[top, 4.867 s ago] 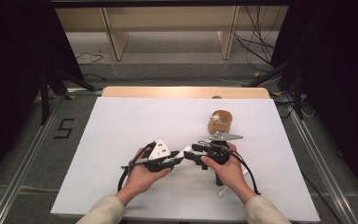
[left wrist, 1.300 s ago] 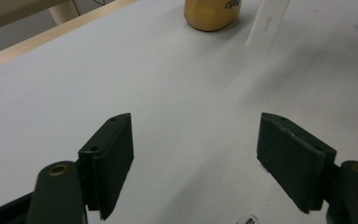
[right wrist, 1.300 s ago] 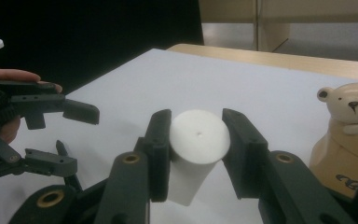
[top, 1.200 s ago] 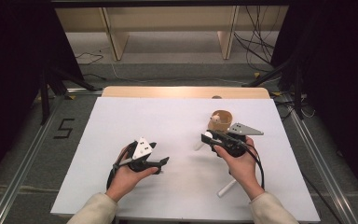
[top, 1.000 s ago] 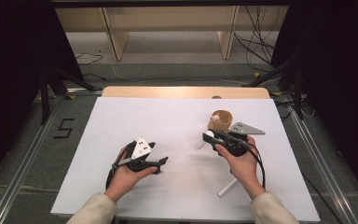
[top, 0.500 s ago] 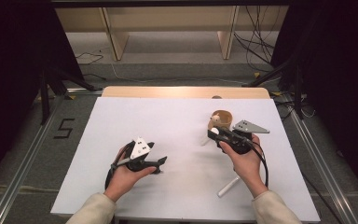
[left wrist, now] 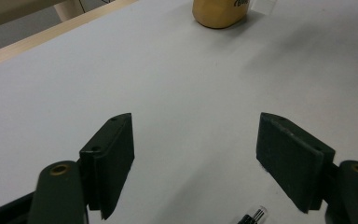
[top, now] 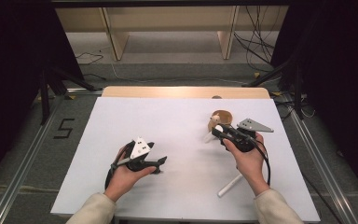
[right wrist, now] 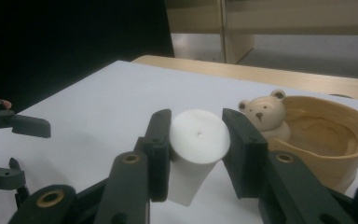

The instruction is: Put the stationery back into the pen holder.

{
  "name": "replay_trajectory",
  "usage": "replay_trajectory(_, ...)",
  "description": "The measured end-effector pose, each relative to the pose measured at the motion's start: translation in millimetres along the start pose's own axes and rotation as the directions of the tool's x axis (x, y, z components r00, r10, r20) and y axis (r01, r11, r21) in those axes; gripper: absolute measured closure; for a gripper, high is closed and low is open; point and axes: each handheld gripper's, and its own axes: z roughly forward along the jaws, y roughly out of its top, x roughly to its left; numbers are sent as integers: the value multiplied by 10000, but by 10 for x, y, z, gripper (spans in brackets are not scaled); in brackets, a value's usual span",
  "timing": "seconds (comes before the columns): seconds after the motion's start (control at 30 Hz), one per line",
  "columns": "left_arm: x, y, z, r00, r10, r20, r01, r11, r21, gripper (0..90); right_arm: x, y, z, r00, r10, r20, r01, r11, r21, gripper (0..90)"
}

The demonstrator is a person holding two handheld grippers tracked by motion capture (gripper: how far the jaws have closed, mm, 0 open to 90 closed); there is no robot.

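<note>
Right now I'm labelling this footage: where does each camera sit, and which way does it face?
High view: above the table, looking forward and down; both forearms, hands, grippers.
Left gripper view: on the left gripper, facing bare table; open jaws.
Right gripper view: on the right gripper, clamping a white piece.
All show the bear bowl.

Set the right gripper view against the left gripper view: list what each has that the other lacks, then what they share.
Right gripper view: the right gripper shut on a white piece, a bear figure on the rim of the bowl, and its hollow inside. Left gripper view: the left gripper with jaws open over bare sheet, and a small black tip at the bottom edge. Both: the bowl, the white sheet and the wooden table edge.
</note>
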Motion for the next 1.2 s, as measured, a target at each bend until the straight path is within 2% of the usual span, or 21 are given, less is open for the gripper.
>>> replay_trajectory(0.4,4,-3,2,10000,-52,-14,52,10000,-36,279,-50,19,-26,9998,37,212,-36,10000,-69,648)
replay_trajectory(1.2,0,1,11,10000,-32,-6,32,10000,9,282,-243,111,-137,9950,235,971,-188,9986,-494,648)
